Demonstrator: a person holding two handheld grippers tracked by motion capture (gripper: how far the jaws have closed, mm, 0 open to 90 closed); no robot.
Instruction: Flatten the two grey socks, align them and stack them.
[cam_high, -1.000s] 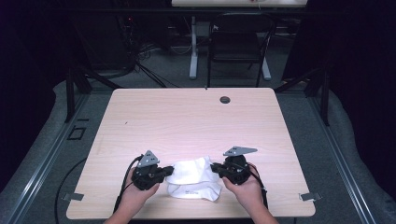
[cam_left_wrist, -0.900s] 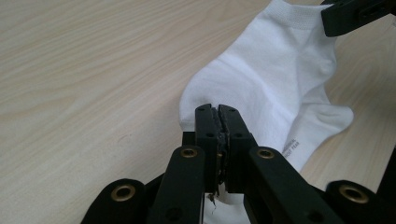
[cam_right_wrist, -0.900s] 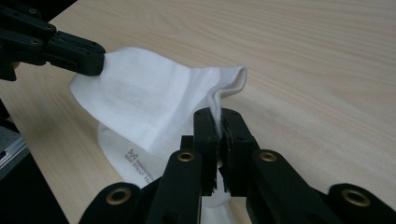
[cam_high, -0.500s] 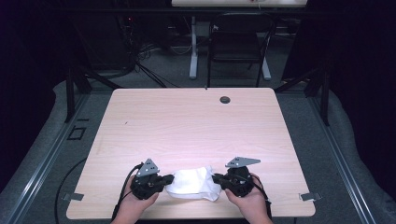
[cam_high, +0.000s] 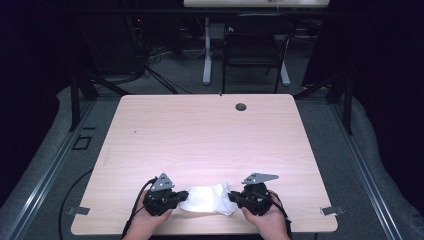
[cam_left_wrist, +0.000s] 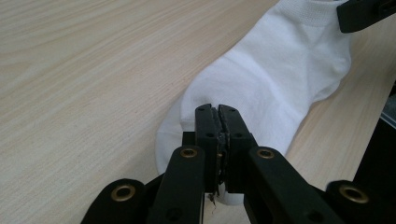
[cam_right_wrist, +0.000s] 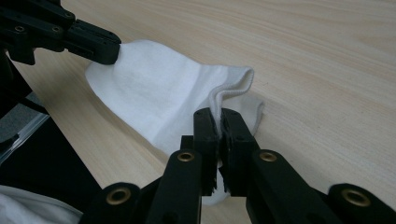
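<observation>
A white sock (cam_high: 207, 199) lies near the front edge of the wooden table (cam_high: 200, 135), stretched between both grippers. My left gripper (cam_high: 181, 195) is shut on the sock's toe end (cam_left_wrist: 187, 121); its jaws pinch the fabric in the left gripper view (cam_left_wrist: 217, 109). My right gripper (cam_high: 234, 198) is shut on the sock's cuff edge (cam_right_wrist: 233, 86), which rises between its jaws (cam_right_wrist: 218, 114) in the right gripper view. The other gripper's jaws show at the far end of the sock in each gripper view (cam_right_wrist: 93, 44) (cam_left_wrist: 364, 14).
A small dark round grommet (cam_high: 241, 106) sits near the table's far edge. Beyond the table stand a chair (cam_high: 255, 55) and desk legs with cables on the floor. The table edge drops off just behind the hands.
Both hands have drawn the sock toward the front edge of the table. The sock now lies flatter and more stretched between the grippers.
</observation>
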